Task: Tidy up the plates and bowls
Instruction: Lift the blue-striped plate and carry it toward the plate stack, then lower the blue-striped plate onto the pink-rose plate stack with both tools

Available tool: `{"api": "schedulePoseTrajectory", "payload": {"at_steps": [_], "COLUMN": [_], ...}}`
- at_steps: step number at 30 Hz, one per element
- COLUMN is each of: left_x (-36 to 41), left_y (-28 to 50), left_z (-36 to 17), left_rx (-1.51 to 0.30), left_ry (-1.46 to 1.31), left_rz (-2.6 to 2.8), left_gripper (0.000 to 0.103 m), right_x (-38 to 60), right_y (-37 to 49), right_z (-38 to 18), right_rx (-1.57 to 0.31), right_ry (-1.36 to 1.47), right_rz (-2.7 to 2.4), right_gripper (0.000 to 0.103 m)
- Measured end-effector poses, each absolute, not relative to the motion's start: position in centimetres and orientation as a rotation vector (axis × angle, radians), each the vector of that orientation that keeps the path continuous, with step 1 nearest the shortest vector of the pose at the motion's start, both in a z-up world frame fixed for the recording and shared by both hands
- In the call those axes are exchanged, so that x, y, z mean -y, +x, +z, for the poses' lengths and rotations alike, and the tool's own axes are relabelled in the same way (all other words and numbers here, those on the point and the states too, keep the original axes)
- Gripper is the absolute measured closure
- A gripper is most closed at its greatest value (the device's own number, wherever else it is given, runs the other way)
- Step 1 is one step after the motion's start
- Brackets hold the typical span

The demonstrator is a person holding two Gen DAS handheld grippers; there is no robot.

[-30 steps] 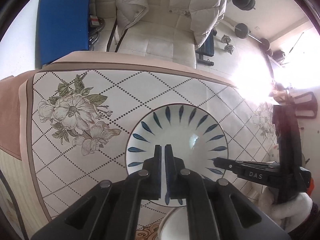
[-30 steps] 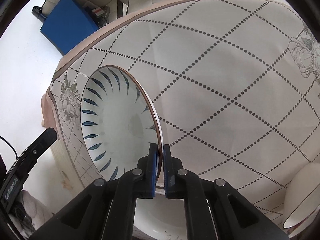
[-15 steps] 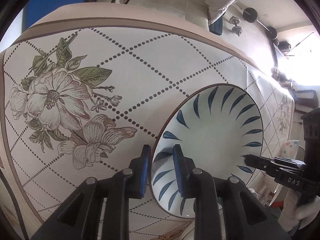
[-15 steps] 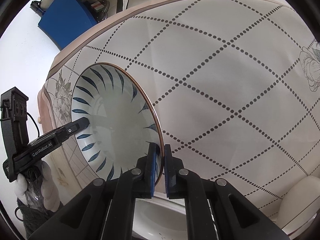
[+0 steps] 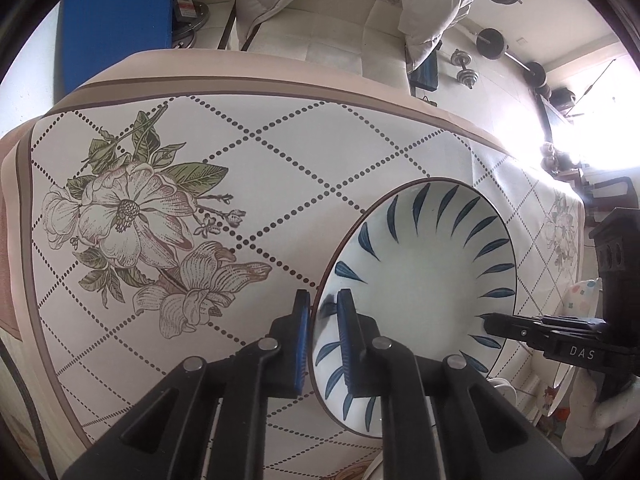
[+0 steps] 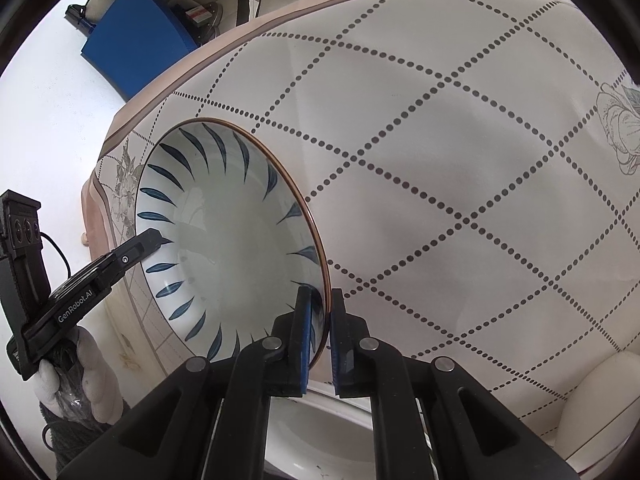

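A white plate (image 5: 420, 272) with blue leaf strokes and a brown rim is held tilted above the flowered tablecloth (image 5: 280, 168). My left gripper (image 5: 323, 332) is shut on its left rim, one blue pad on each face. From the right wrist view the same plate (image 6: 224, 248) shows its inside, and my right gripper (image 6: 320, 328) is shut on the opposite rim. Each gripper appears in the other's view: the right gripper (image 5: 490, 320) at the plate's right edge, the left gripper (image 6: 156, 238) at its left edge, held by a white-gloved hand (image 6: 92, 380).
A white dish (image 6: 320, 432) lies right under the plate, and another white dish (image 6: 600, 400) sits at the lower right. Beyond the table stand a cream chair with a jacket (image 5: 340, 20), a blue mat (image 5: 116, 20) and dumbbells (image 5: 464, 68).
My left gripper opened, came down over the plate's left rim and closed on it. The right gripper kept its grip and hardly moved.
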State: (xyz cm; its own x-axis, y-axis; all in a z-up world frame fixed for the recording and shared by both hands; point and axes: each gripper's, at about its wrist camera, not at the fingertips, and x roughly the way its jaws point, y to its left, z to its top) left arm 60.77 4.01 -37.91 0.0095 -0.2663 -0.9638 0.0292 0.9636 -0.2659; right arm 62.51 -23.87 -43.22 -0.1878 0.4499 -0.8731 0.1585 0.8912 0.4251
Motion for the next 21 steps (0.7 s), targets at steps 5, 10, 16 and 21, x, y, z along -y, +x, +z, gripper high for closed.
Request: {"api": "schedulePoseTrajectory", "payload": {"at_steps": [5, 10, 16, 21], "left_x": [-3.6, -3.0, -2.2, -1.1], "left_y": [60.5, 60.4, 59.2, 57.4], "left_z": [-36.8, -35.4, -32.9, -30.8], "left_rx": [-1.529, -1.504, -1.473, -1.451], "left_ry": [-0.182, -0.167, -0.161, -0.151], "left_rz": [-0.24, -0.25, -0.271, -0.286], "left_gripper": [0.092, 0.092, 0.092, 0.092], "right_x": [24.3, 25.2, 26.4, 27.3], "right_y": [62.2, 61.8, 60.5, 58.5], "right_z": [-42.3, -40.8, -38.3, -36.1], "right_rx": [-1.745, -1.721, -1.69, -1.667], "right_ry": [0.466, 0.471, 0.474, 0.475], "right_rz": [0.283, 0.286, 0.294, 0.302], "right_gripper": [0.094, 0.094, 0.094, 0.094]}}
